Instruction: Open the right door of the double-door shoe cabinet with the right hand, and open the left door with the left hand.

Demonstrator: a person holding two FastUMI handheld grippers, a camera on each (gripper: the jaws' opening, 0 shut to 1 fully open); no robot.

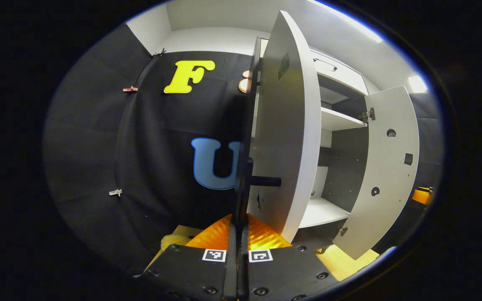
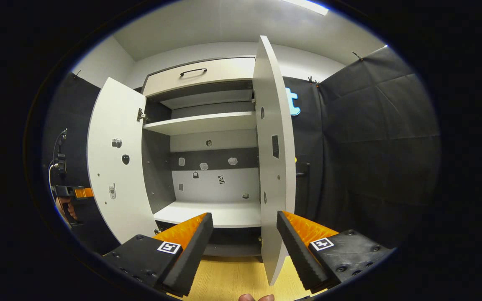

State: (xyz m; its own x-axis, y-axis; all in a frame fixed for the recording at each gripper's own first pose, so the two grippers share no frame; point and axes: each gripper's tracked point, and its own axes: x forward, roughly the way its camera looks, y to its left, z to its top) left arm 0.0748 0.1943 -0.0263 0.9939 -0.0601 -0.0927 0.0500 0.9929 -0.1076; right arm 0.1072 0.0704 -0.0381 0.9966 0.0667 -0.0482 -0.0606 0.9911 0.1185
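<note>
With both doors swung wide, cabinet exposed

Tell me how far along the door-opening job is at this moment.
Done: the right door stands wide open, and the right gripper is open and off it. In hand: the left door is also swung out, with the left gripper shut on what looks like its handle. Left: probably only letting go, since the shelves are already exposed.
</note>
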